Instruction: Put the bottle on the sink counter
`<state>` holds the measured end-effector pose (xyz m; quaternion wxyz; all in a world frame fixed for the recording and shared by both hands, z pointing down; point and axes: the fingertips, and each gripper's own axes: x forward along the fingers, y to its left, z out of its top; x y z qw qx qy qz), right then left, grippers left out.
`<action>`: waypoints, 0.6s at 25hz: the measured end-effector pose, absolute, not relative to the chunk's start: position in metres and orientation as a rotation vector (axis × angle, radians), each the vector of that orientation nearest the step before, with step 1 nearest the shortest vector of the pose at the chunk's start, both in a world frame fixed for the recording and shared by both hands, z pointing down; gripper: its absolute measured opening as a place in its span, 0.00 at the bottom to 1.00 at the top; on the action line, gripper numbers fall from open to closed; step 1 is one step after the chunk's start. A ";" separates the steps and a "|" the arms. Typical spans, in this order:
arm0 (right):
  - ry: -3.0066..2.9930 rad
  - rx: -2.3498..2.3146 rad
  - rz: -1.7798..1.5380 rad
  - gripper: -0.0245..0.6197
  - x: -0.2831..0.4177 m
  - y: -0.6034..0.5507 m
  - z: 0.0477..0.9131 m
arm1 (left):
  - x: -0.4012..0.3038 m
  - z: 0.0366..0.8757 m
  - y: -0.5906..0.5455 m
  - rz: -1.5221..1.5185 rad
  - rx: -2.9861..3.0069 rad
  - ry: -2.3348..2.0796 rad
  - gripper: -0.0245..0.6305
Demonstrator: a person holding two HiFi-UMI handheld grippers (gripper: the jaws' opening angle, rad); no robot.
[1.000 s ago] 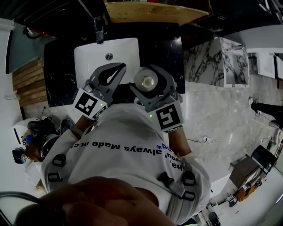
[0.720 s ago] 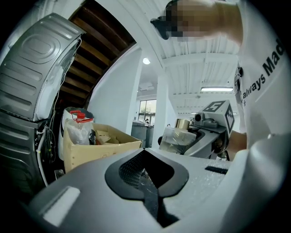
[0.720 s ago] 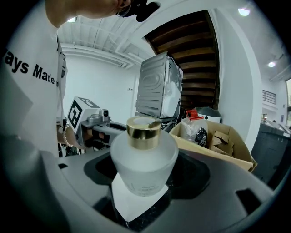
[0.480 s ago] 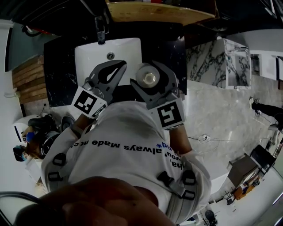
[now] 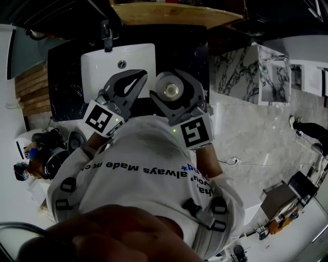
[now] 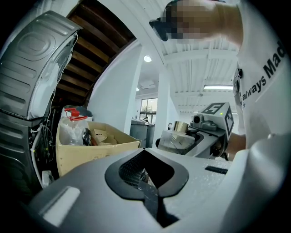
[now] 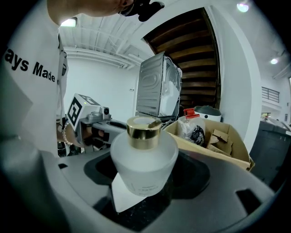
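A frosted white bottle with a gold cap (image 5: 168, 91) sits upright between the jaws of my right gripper (image 5: 169, 92), which is shut on it. In the right gripper view the bottle (image 7: 144, 157) fills the middle, clamped by the right gripper (image 7: 145, 182). My left gripper (image 5: 134, 81) is held beside it, shut and empty; its jaws meet in the left gripper view (image 6: 145, 157). Both hang in front of the person's chest, above the near edge of the black sink counter (image 5: 64, 87) with its white basin (image 5: 102, 64).
A faucet (image 5: 106, 33) stands behind the basin under a wooden shelf (image 5: 174, 13). Marble surfaces (image 5: 241, 71) lie to the right. A cardboard box (image 7: 218, 139) with a red-capped plastic bottle (image 7: 190, 124) and a grey appliance (image 7: 159, 91) show in the right gripper view.
Both grippers keep nearly the same pose, the bottle still clamped. The sink and counter have slid slightly left in the head view.
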<state>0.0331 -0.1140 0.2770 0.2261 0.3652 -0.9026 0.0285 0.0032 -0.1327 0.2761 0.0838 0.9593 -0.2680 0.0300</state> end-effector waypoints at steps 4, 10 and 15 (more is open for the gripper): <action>-2.480 1.003 0.079 0.55 0.057 -0.113 0.279 | 0.027 0.274 -0.131 0.084 2.863 -0.796 0.04; -2.475 0.994 0.058 0.55 0.081 -0.113 0.282 | 0.052 0.277 -0.129 0.119 2.898 -0.773 0.04; -2.470 0.996 0.063 0.55 0.087 -0.116 0.286 | 0.060 0.280 -0.131 0.133 2.877 -0.755 0.04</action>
